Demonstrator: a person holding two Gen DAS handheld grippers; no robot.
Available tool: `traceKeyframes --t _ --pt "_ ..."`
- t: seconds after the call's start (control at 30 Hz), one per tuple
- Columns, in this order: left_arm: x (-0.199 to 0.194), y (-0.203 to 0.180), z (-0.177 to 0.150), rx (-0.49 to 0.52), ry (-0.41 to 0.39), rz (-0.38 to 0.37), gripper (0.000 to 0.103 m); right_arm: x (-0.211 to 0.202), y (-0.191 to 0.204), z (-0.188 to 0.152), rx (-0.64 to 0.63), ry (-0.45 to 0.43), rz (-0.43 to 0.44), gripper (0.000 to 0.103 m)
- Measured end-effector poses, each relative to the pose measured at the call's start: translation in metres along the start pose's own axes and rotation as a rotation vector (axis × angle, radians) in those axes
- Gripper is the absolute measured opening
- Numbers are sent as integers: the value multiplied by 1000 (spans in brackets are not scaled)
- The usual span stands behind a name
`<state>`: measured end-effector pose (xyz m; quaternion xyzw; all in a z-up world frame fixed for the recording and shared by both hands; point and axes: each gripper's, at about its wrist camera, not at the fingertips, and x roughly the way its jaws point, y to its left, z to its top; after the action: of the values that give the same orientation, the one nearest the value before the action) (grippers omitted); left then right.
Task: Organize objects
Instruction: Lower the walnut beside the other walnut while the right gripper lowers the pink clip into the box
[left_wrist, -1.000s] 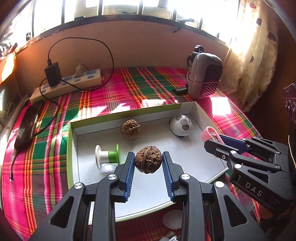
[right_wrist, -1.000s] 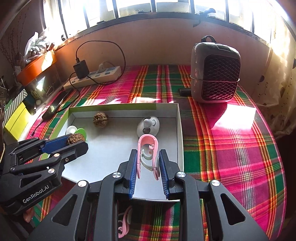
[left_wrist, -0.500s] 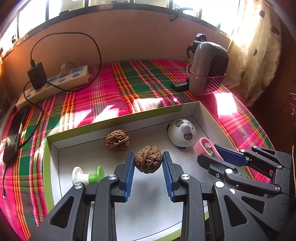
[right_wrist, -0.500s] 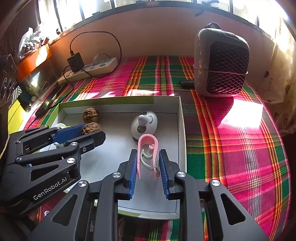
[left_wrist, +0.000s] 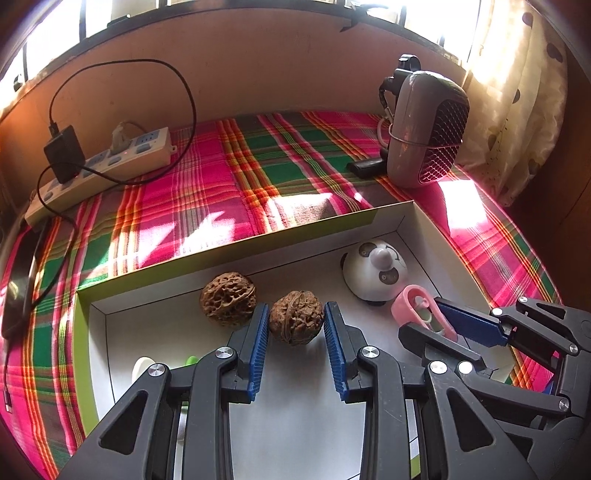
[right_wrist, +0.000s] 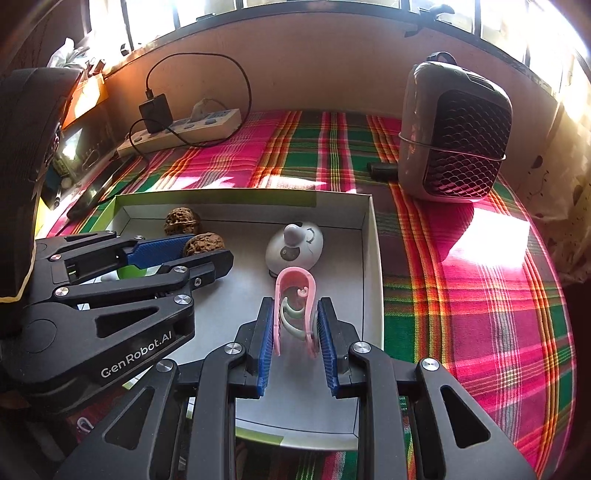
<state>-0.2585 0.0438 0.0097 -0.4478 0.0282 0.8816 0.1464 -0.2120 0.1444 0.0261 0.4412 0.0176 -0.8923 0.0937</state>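
Note:
My left gripper (left_wrist: 295, 325) is shut on a brown walnut (left_wrist: 295, 322) and holds it over the white tray (left_wrist: 243, 240), right beside a second walnut (left_wrist: 228, 303) lying near the tray's back wall. My right gripper (right_wrist: 295, 325) is shut on a pink clip (right_wrist: 295, 295) with a pale green inner part, held upright over the tray's right half (right_wrist: 373, 258). The clip also shows in the left wrist view (left_wrist: 413, 308). A white panda-faced dome toy (right_wrist: 294, 248) sits just behind the clip. A white and green spool (left_wrist: 147, 365) is half hidden behind my left fingers.
A grey heater (right_wrist: 456, 136) stands at the back right on the plaid cloth. A white power strip (right_wrist: 181, 129) with a black charger and cable lies at the back left. A dark phone (left_wrist: 18, 291) lies at the left edge. A curtain (left_wrist: 517, 92) hangs at the far right.
Both grippers moved forward, deeper over the tray, still holding their objects. The held walnut now sits close beside the second walnut, and the clip is nearer the panda toy.

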Motion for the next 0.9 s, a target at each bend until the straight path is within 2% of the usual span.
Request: traceKeyframes --t 0.33,0.9 --pt "4 -2 0 38 4 19 28 2 3 1 -25 11 -14 24" --pt "4 -3 -1 34 6 22 29 3 3 2 -37 26 -22 24"
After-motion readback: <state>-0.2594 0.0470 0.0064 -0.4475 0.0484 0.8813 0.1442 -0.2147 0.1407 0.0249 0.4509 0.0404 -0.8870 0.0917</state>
